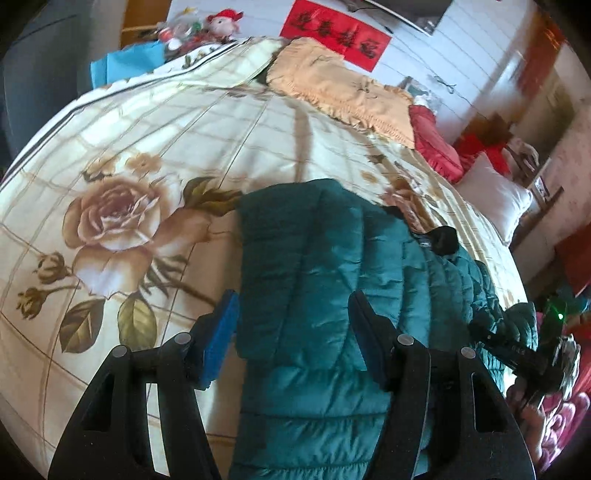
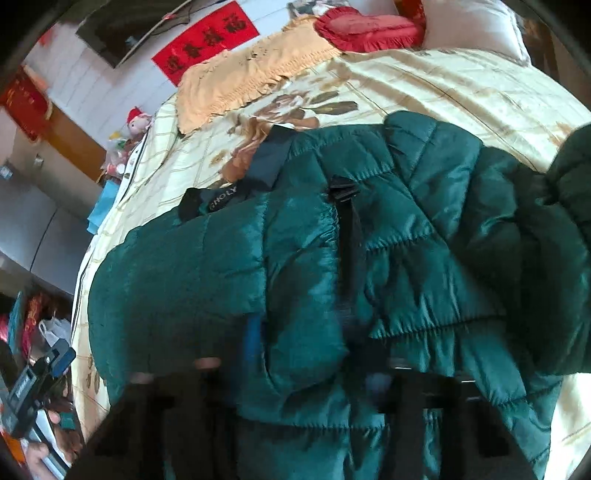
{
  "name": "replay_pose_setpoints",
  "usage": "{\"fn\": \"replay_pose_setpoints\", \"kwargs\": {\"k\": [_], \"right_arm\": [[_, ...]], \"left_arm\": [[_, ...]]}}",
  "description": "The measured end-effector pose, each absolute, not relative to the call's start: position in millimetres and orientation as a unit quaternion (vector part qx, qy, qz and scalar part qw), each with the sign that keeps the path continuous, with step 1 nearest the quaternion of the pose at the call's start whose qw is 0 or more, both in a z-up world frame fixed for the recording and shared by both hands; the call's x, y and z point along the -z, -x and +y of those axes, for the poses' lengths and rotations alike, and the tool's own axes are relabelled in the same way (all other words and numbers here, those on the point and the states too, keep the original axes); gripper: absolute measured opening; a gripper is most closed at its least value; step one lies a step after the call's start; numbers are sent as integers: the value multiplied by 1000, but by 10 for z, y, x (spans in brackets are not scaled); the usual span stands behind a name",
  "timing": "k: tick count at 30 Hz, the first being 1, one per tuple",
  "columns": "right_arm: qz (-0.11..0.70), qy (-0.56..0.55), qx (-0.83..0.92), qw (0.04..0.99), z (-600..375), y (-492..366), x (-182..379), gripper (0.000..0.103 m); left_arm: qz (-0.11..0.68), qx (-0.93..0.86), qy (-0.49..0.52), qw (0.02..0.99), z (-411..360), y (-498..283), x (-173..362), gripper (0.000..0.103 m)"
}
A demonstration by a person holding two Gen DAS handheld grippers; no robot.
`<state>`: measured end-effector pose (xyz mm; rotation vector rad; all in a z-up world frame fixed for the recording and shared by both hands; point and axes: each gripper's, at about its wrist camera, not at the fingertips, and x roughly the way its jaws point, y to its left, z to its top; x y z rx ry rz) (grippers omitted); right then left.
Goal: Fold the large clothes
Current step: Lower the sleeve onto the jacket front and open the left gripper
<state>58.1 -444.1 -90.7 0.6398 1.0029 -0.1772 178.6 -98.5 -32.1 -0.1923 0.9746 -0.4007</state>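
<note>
We see a dark green quilted jacket [image 1: 332, 280] lying on a bed covered by a cream bedspread [image 1: 122, 177] printed with large roses. In the left wrist view the left gripper [image 1: 291, 339] has its fingers spread wide, the blue pads [image 1: 221, 332] standing on either side of a folded strip of the jacket; the fabric runs up between them from the bottom of the frame, and we cannot tell whether either pad touches it. The jacket's far end reaches toward the middle of the bed, with a black trim piece [image 1: 445, 240] at its right edge.

In the right wrist view the right gripper [image 2: 306, 354] is badly blurred (motion smears its fingers into dark shapes), with jacket [image 2: 295, 258] fabric bunched between and over them; we cannot tell whether it is pinching the cloth. A black strap [image 2: 351, 236] runs down the jacket toward this gripper. A peach fringed cloth [image 2: 236, 81] and a red cushion [image 2: 369, 26] lie beyond the jacket.
</note>
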Motion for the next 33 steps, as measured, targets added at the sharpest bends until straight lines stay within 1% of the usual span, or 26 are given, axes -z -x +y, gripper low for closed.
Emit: {"fn": "replay_pose_setpoints", "kwargs": {"k": [1,3,8,10,13,16,19,20,21,23,24,29,33], "right_arm": [[465,-289,81,833,-4424,-578,884,26],[449,-259,81,852,-4377,-555,775,23],[393,-166,126,896,-4388,-363,337,22],[385,-148,152,898,-4455,-316,260,22],[395,-137,193,888,-4588,-335,326,22],[428,-125,216,869,-4670,-427,567,22],[466,-143,200,850,-4756,-446,794,22],[471,-154,192,847,-4790,-428,801,27],[469,-166,185,848,-4827,-383,769,39],[445,-165,191,860,-4834,-270,600,55],[432,-158,189,868,-4785,-227,513,59],[406,-138,127,894,-4460,-290,175,69],[422,-121,96,893,-4204,-536,267,69]], "left_arm": [[467,188,94,859,-980,-1799,337,61],[467,182,98,860,-991,-1810,349,61],[457,185,116,862,-1098,-1859,323,61],[455,187,115,863,-1206,-1886,337,61],[457,194,104,862,-1406,-1909,409,61],[457,186,77,867,-1603,-1904,519,61],[445,169,41,878,-1736,-1885,604,61],[443,165,35,881,-1750,-1882,614,61],[440,161,28,883,-1761,-1884,622,61],[437,155,21,886,-1769,-1886,618,61],[433,151,17,889,-1770,-1881,601,61],[410,153,10,899,-1825,-1854,457,61],[408,161,-7,899,-1967,-1878,441,61]]}}
